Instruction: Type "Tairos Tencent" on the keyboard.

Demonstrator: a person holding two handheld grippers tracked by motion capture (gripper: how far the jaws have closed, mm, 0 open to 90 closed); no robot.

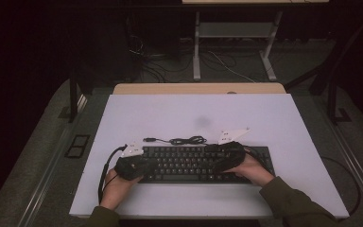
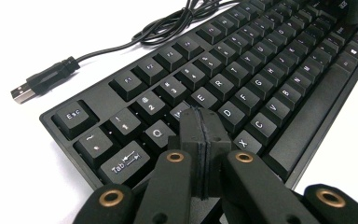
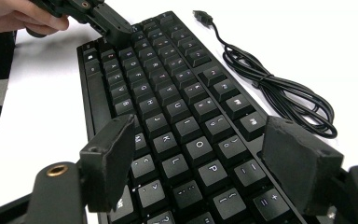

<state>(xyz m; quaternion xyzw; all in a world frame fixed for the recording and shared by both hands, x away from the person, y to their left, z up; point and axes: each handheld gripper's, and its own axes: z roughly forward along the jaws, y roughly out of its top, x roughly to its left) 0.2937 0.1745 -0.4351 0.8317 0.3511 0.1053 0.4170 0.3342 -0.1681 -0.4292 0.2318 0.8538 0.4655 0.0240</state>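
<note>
The keyboard (image 1: 194, 163) lies lengthwise across the table, directly under both tools: the left gripper (image 2: 200, 140), pressed together, touches its W-key area, while the right gripper (image 3: 200, 168) hovers spread apart.

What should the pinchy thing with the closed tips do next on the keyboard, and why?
Probably press straight down a little. The left gripper has its jaws shut together like one fingertip, hanging over the keyboard between the Q and the D keys. The right gripper is open above the O and P end, not pinching anything, so the left one looks readier to tap a key.
</note>
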